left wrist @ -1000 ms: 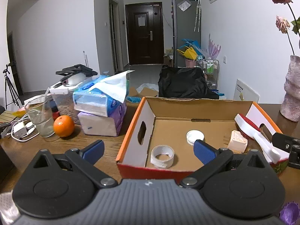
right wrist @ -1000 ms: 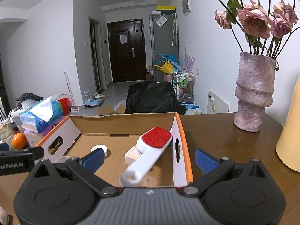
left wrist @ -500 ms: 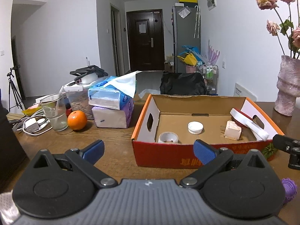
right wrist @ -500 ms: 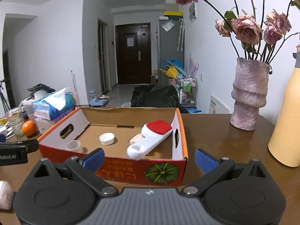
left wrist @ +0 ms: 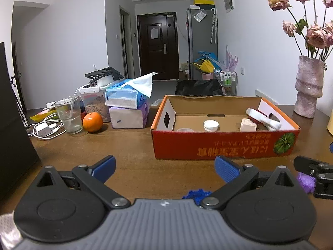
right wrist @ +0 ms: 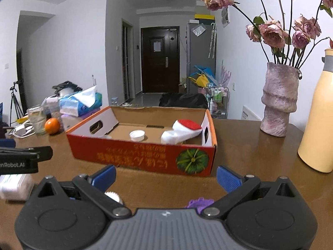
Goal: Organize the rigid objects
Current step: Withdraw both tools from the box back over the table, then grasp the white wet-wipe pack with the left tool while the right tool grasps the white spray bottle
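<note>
In front of the cardboard box [left wrist: 224, 148], both grippers' fingers [left wrist: 104, 165] [right wrist: 228, 179] are spread wide, holding nothing.

Tape roll [left wrist: 185, 129] mostly hidden behind box wall [left wrist: 224, 145].

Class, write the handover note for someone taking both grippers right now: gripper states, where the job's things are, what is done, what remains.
Left gripper: open, empty, low over the table, in front of the box.
Right gripper: open, empty, also in front of the box.
In the box: lint brush leaning at the right end, white cap, tape roll, a pale block.
Left on the table near the grippers: a blue item, a purple item, a white ridged item, a white case.
Judgement: those probably go in next; the blue one lies nearest the left gripper.
</note>
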`<state>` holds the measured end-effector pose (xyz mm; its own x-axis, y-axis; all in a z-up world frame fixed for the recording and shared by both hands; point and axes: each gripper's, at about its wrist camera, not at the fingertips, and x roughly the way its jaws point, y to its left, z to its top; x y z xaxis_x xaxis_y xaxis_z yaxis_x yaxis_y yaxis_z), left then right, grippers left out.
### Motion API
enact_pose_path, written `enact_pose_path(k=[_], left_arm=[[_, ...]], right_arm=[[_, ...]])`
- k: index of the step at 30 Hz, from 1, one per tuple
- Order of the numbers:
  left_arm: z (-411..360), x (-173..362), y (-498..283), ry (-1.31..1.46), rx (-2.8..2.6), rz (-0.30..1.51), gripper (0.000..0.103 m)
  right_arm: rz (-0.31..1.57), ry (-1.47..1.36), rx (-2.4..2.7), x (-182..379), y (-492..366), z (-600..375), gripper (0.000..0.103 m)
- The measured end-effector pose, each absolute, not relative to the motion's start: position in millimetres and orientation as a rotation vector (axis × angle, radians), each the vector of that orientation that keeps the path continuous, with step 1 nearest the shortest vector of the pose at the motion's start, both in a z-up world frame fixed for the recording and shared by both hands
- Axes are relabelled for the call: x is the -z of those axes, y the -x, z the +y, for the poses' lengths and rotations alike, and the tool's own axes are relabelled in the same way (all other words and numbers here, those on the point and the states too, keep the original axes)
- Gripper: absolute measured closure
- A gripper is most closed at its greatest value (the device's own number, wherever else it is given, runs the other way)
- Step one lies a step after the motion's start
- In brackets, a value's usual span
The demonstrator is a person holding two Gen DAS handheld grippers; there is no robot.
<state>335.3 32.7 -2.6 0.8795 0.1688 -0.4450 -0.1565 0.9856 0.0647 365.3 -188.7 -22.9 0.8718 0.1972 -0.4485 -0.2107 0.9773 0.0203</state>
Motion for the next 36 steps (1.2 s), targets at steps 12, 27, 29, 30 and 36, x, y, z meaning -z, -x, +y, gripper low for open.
enact_pose_path(k=[12, 27, 29, 30, 36], left_arm=[[41.5, 19.6, -292.0, -0.050, -0.178, 0.492, 0.000], [62.3, 40.6, -260.7, -0.019, -0.168, 0.562, 0.000], [64.2, 40.0, -260.7, -0.009, -0.167, 0.561, 0.000], [64.7, 39.9, -260.7, -0.005, -0.165, 0.561, 0.000], [66.2, 38.4, -259.9, 0.003, -0.156, 0.554, 0.000]], right_arm=[[0.510, 0.062, -0.276, 42.5, -322.9, -178.2, 0.000], [0.599, 0.115, -0.383, 61.9, -303.8, -162.6, 0.000], [0.611, 0.119, -0.396, 63.3, -304.8, -160.7, 0.000], [0.617, 0.122, -0.402, 64.1, -305.2, -159.6, 0.000], [0.637, 0.142, -0.425, 67.7, -311.6, -153.1, 0.000]])
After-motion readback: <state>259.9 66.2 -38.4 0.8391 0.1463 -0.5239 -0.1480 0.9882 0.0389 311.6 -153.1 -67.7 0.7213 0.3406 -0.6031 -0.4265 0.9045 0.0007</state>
